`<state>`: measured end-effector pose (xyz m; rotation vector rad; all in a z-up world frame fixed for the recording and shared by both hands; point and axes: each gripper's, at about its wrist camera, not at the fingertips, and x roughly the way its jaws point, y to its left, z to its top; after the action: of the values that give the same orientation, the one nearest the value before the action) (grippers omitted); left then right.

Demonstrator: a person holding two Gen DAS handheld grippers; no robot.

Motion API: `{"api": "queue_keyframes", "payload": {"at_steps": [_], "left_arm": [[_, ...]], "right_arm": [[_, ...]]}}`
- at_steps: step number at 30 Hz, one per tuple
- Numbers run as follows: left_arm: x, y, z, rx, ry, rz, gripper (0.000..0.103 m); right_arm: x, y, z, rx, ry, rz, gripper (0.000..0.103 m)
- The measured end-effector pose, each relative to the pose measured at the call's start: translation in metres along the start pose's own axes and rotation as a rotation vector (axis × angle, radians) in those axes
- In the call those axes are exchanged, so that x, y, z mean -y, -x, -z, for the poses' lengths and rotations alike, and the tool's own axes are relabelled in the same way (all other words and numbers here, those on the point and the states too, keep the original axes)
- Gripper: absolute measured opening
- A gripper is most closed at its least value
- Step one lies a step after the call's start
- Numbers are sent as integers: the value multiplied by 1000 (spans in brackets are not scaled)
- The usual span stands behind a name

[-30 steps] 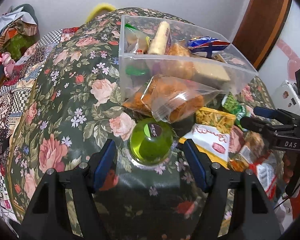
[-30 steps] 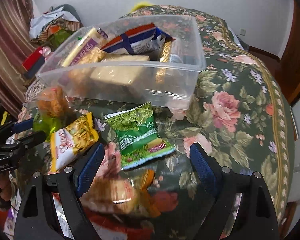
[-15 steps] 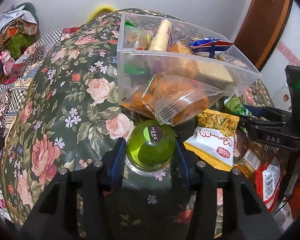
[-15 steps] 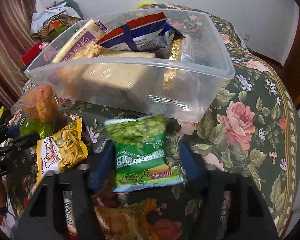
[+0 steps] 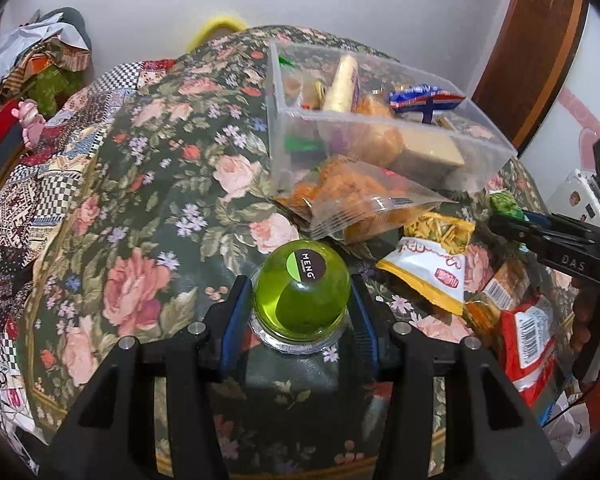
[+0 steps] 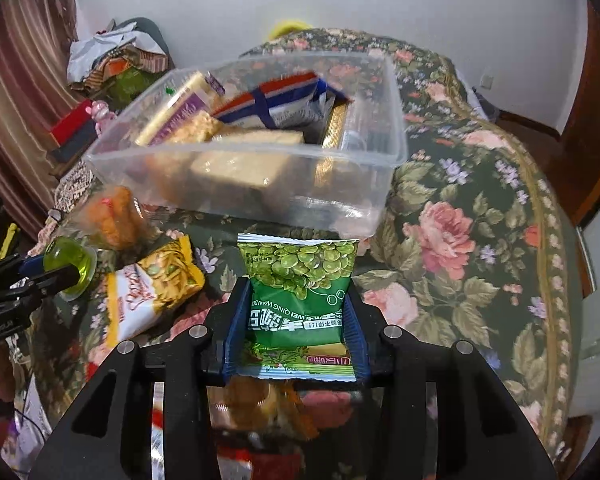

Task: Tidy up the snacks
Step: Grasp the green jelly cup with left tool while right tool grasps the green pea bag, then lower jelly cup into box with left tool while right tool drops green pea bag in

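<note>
Partly done: clear bin already holds several packets, but at least 5 snacks lie loose on the floral cloth at its 6 and 7 o'clock. Left gripper clamps the green jelly cup; right gripper is closing its jaws on the green pea packet (both just short of the bin), neither binned yet.

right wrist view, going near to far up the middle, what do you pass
right gripper closing on the green pea packet → clear plastic bin of snacks → floral cloth behind it → white wall
</note>
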<state>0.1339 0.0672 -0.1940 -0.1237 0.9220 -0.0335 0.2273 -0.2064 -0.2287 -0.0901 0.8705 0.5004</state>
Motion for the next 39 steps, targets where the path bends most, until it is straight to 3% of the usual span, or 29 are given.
{"api": "queue_keyframes", "payload": {"at_steps": [10,11,13,14,16,20,23,25,27,34,39], "left_arm": [[3,37,-22,95,-11,-3,48],[4,40,-25,106,-15,-1,45],[8,46,-31,132,-24,-1,11],[8,49,-38,132,-20,13,4],[8,52,-48,145,3,62,4],[6,49,-60,143,14,52,4],[2,44,-55,125,12,28,13],[-4,40,-50,115,21,7,31],[-13,33,-43,88,50,4,61],[-13,-1,-19,-38,53,54,62],[-6,-23,-9,-69,48,27,64]], "right_arm": [[4,32,-18,98,-12,-14,40],[1,34,-21,107,-12,-13,40],[-1,37,-25,124,-14,-13,40],[0,38,-28,133,-15,-15,40],[-4,40,-32,146,-16,-15,40],[-6,39,-35,149,-21,-26,40],[-6,35,-34,138,-18,-33,40],[-5,32,-32,126,-20,-38,40],[-2,30,-31,116,-29,-42,40],[-1,22,-28,94,-42,-42,40],[-3,21,-26,87,-37,-41,40]]}}
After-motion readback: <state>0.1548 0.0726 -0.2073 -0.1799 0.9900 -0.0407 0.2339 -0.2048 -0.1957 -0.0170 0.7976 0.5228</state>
